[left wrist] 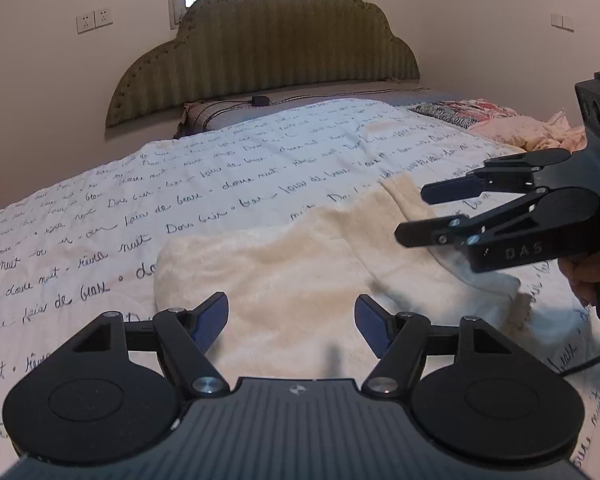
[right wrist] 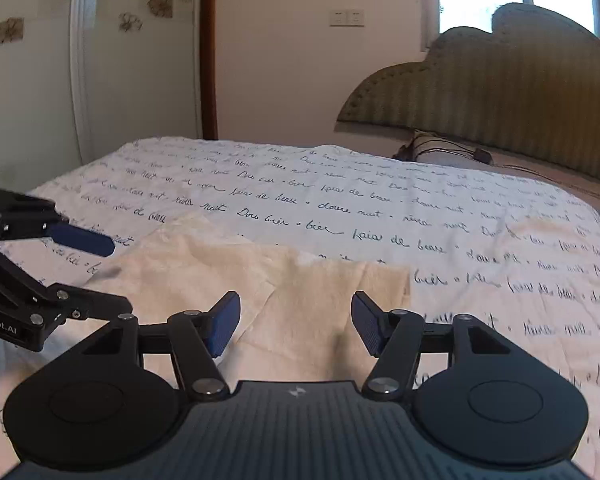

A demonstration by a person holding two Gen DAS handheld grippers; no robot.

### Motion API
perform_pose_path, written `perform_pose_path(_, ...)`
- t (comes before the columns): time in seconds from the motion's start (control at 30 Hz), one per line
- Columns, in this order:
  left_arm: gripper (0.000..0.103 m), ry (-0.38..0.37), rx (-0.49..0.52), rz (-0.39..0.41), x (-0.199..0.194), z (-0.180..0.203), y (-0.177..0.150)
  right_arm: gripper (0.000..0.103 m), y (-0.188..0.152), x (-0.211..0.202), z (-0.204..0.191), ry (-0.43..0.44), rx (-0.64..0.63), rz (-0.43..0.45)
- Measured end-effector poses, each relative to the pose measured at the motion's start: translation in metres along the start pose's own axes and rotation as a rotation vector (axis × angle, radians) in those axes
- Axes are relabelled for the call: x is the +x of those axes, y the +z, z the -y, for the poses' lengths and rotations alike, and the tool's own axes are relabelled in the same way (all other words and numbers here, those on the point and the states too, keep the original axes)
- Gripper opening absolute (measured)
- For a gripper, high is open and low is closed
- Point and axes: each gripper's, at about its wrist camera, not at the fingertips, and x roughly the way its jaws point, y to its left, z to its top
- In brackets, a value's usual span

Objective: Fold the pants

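Observation:
Cream fleece pants (left wrist: 300,272) lie folded flat on the bed, also in the right wrist view (right wrist: 292,292). My left gripper (left wrist: 291,322) is open and empty, hovering just above the near edge of the pants. My right gripper (right wrist: 296,322) is open and empty above the other end of the pants. In the left wrist view the right gripper (left wrist: 410,216) reaches in from the right over the pants, jaws apart. In the right wrist view the left gripper (right wrist: 108,276) enters from the left, jaws apart.
The bed has a white quilt (left wrist: 180,200) with black script writing. A green padded headboard (left wrist: 268,48) stands at the back wall. Pink and patterned clothes (left wrist: 512,124) are heaped at the far right of the bed. A black cable (left wrist: 596,360) trails from the right gripper.

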Motion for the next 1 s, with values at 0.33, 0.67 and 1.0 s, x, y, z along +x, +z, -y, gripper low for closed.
perform_pose_path(0.33, 0.071, 0.008, -0.043, -0.138, 0.059, -0.017, 0.006, 0.060, 0.003, 0.061, 0.018, 0.012, -0.005, -0.154)
perform_pose_path(0.67, 0.076, 0.046, -0.076, -0.125, 0.038, 0.011, -0.023, 0.061, -0.040, 0.024, -0.003, 0.021, -0.010, -0.115)
perform_pose_path(1.0, 0.078, 0.125, -0.152, -0.126, 0.029, 0.017, -0.023, 0.064, -0.040, -0.003, -0.025, -0.035, 0.066, -0.076)
